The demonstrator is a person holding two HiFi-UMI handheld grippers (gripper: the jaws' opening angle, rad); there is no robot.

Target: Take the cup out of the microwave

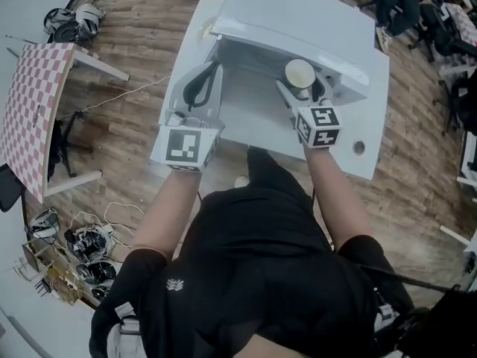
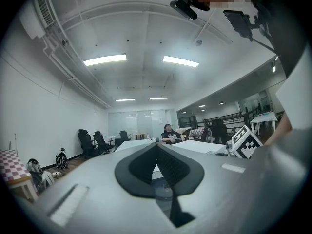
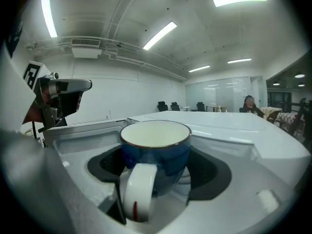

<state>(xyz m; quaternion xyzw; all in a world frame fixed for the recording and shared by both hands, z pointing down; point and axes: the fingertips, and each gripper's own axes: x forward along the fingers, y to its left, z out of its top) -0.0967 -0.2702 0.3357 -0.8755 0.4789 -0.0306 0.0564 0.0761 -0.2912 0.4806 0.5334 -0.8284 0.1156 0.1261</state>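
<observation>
The right gripper (image 1: 302,88) has its two jaws closed against the sides of a blue cup (image 1: 299,73) with a white inside. In the right gripper view the cup stands upright between the dark pads (image 3: 214,172), and its white handle (image 3: 136,196) points back toward the camera. In the head view the whole round rim of the cup is visible from above, so the cup is outside the cavity, just in front of the white microwave (image 1: 298,17), at the right part of its front. The microwave stands on a white table (image 1: 365,162). The left gripper (image 1: 212,69) is over the table at the left part of the microwave's front, well apart from the cup. Its jaws meet at the tips and hold nothing. In the left gripper view, only the far room is seen beyond them. Each gripper carries a cube with square markers – the left cube (image 1: 185,146) and the right cube (image 1: 319,125) are both near the person's forearms. A pink and white chequered board (image 1: 30,103) stands at the left on the wooden floor (image 1: 134,43).
</observation>
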